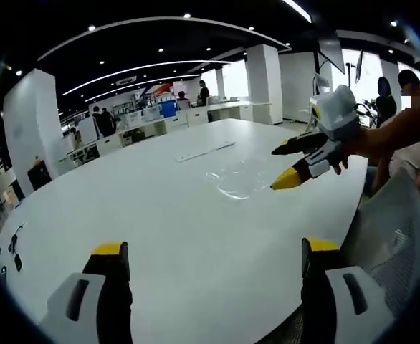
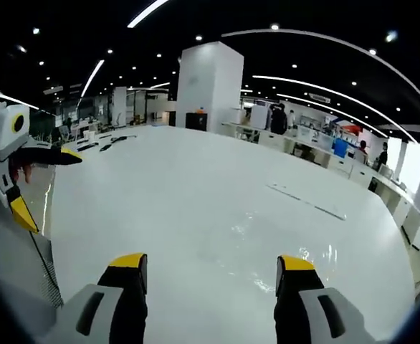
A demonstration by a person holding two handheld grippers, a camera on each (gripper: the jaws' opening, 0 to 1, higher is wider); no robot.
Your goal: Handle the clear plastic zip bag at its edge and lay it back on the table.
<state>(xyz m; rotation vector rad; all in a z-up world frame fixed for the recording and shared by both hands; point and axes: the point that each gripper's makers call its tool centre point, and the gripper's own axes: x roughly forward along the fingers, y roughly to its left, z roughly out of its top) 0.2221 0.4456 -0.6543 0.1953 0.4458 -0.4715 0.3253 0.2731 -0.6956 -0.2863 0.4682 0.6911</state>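
One clear zip bag (image 1: 237, 179) lies flat on the white table (image 1: 160, 229), just under the right gripper (image 1: 290, 165), which hangs over its near edge with jaws spread, holding nothing; left gripper (image 1: 213, 251) is wide open too, further back

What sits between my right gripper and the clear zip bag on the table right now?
Nothing visible. In the left gripper view the right gripper hangs open just beside the clear zip bag, which lies flat on the white table, with bare tabletop between them.
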